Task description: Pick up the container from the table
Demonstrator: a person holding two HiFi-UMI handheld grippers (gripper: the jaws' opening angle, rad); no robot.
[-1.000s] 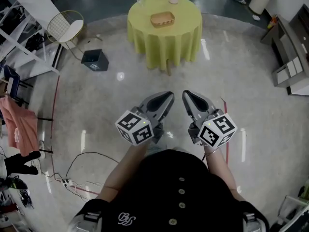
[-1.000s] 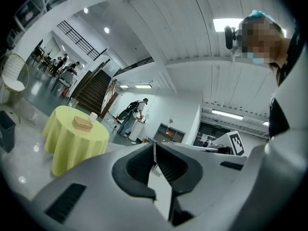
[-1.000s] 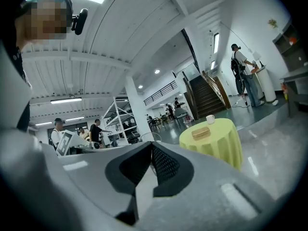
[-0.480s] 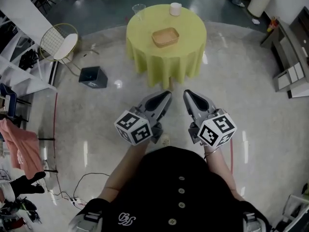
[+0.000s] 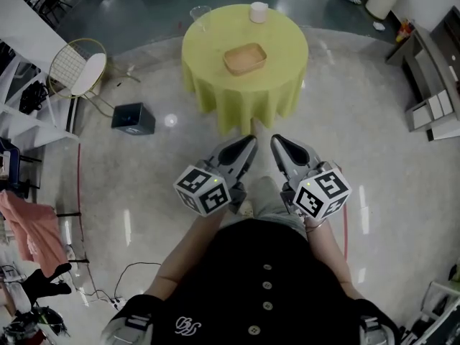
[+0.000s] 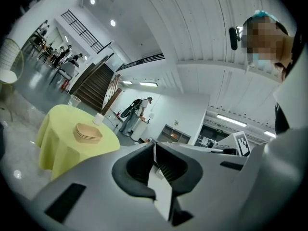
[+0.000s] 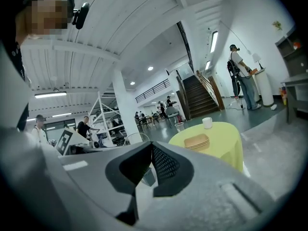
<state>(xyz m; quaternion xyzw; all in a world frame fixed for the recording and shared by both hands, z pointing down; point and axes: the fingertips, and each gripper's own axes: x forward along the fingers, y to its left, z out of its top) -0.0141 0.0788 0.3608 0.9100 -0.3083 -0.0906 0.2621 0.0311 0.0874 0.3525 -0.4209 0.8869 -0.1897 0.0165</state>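
The container (image 5: 244, 58) is a shallow tan tray stack lying mid-top on a round table with a yellow-green cloth (image 5: 215, 85). It also shows in the left gripper view, container (image 6: 87, 133), and in the right gripper view, container (image 7: 197, 141). Both grippers are held level side by side well short of the table. My left gripper (image 5: 249, 146) is shut and empty, as its own view confirms, left gripper (image 6: 155, 160). Just to its right, my right gripper (image 5: 277, 144) is likewise shut with nothing in it, right gripper (image 7: 152, 158).
A white cup (image 5: 258, 11) and a clear glass (image 5: 199, 14) stand at the table's far edge. A wire chair (image 5: 75, 67) and a black box (image 5: 133, 118) are on the floor at left. Shelving (image 5: 431, 113) is at right. Cables (image 5: 108, 279) trail at lower left.
The table with the container has drawn nearer, sliding down the head view. Both grippers were carried forward together and stayed shut.
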